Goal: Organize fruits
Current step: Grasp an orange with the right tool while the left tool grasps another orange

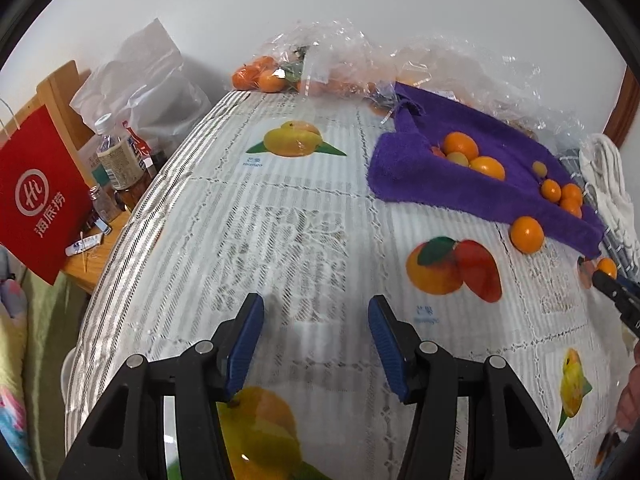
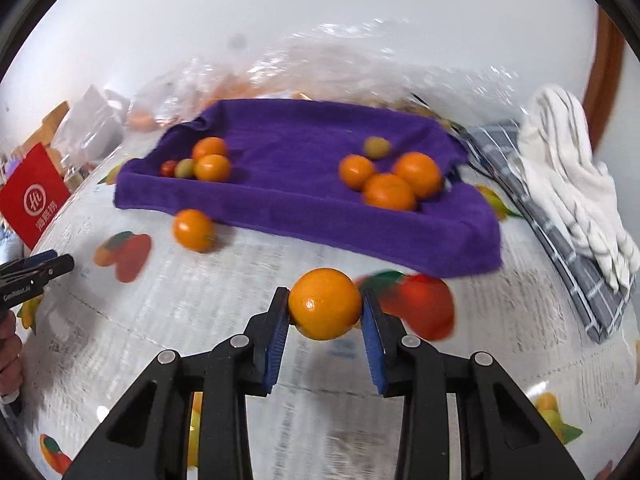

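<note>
Orange (image 2: 325, 304) pinched in right jaws, left jaws apart and empty, bagged fruit (image 1: 260, 74) blurred.

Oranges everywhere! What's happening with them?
A person is sorting fruit with two hand-held grippers. The right gripper is clamped on one orange, just in front of the purple towel. Two small piles of fruit already sit on that towel, one near each end. Another loose orange lies on the tablecloth beside the towel. The left gripper is open and holds nothing.
</note>
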